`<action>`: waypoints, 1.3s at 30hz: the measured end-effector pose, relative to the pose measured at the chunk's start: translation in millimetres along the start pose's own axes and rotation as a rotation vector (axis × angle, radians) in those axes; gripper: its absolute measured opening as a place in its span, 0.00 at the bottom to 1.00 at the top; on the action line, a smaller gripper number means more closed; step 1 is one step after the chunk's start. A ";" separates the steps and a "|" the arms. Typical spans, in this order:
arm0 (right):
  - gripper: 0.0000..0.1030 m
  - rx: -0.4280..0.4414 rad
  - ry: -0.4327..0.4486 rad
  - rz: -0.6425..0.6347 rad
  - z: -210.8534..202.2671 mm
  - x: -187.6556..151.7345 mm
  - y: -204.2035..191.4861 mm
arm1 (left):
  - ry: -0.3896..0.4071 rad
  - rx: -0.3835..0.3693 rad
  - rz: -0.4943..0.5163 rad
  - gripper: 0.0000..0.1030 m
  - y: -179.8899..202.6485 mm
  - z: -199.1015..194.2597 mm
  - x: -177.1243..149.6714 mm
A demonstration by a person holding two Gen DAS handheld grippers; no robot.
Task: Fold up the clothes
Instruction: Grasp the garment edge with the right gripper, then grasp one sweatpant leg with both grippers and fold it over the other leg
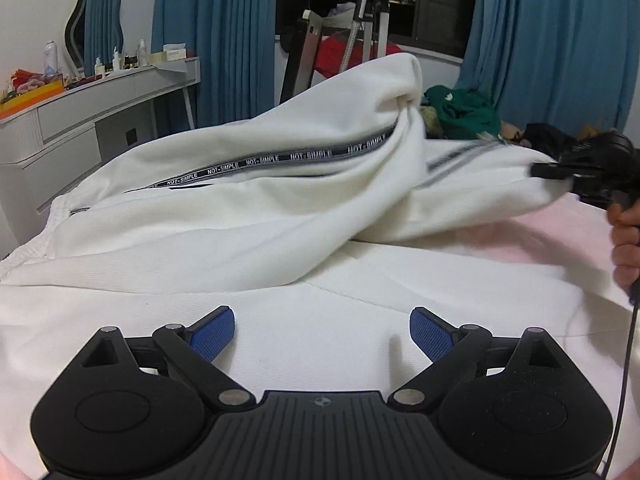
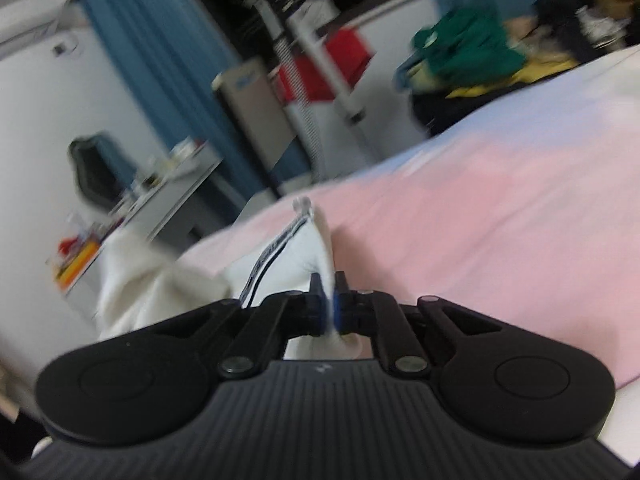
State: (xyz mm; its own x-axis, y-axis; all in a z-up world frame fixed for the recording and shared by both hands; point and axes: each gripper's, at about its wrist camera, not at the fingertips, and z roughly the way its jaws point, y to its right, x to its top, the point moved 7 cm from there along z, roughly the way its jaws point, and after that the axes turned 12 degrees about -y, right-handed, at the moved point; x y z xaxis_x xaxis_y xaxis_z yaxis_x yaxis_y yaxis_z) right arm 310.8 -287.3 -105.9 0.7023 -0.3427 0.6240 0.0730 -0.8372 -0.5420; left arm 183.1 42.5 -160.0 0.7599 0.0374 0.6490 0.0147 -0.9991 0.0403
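A white garment (image 1: 248,208) with a black "NOT-SIMPLE" tape stripe lies bunched across the pink bed sheet (image 1: 560,240). My left gripper (image 1: 322,330) hovers low over its near, flat part, blue pads wide apart with nothing between them. At the right edge of the left wrist view my right gripper (image 1: 540,170), held by a hand (image 1: 626,240), pinches the garment's lifted end. In the right wrist view that gripper (image 2: 329,304) is shut on a fold of the white garment (image 2: 312,248), which trails off to the left.
A heap of green, yellow and black clothes (image 1: 468,114) lies at the bed's far side. A white dressing table (image 1: 92,108) with bottles and a mirror stands on the left. Blue curtains (image 1: 216,40), a dark window and a garment steamer stand (image 1: 372,20) are behind.
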 end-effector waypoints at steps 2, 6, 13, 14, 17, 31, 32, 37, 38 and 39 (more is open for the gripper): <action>0.07 -0.039 0.042 0.060 -17.4 13.8 25.1 | 0.009 0.001 0.002 0.93 -0.5 -4.0 -0.6; 0.07 -0.194 0.140 0.128 -57.2 33.4 84.5 | 0.010 0.003 0.009 0.93 1.2 -6.1 -0.3; 0.07 -0.452 0.411 0.345 -133.4 41.4 193.3 | 0.000 -0.001 0.029 0.93 5.7 -1.2 0.6; 0.07 -0.460 0.433 0.386 -136.6 39.5 206.0 | -0.001 0.004 0.036 0.93 6.0 0.6 1.2; 0.07 -0.414 0.446 0.514 -138.7 26.3 244.6 | 0.017 0.023 0.075 0.93 7.8 4.7 8.1; 0.63 -0.346 0.339 0.707 -159.1 -8.4 252.9 | 0.067 0.019 0.424 0.79 69.4 63.6 42.4; 0.64 -0.327 0.330 0.741 -161.3 -14.4 251.6 | 0.069 0.010 0.424 0.77 71.9 68.1 44.5; 0.64 -0.061 0.135 0.850 -103.4 -24.0 239.1 | 0.047 -0.054 0.360 0.49 71.8 85.6 54.3; 0.63 -0.052 0.094 0.847 -88.4 -24.4 237.7 | 0.049 -0.065 0.362 0.44 71.7 85.8 54.7; 0.62 -0.074 0.099 0.836 -79.0 -23.3 240.4 | 0.061 -0.064 0.378 0.34 71.7 84.5 54.9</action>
State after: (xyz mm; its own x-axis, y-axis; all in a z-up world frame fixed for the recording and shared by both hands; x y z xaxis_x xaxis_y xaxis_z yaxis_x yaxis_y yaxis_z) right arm 256.0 -514.2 -206.3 0.4388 -0.8948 0.0822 -0.4921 -0.3158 -0.8113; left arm 280.8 -28.9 -185.6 0.6641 -0.3302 0.6708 -0.3012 -0.9393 -0.1643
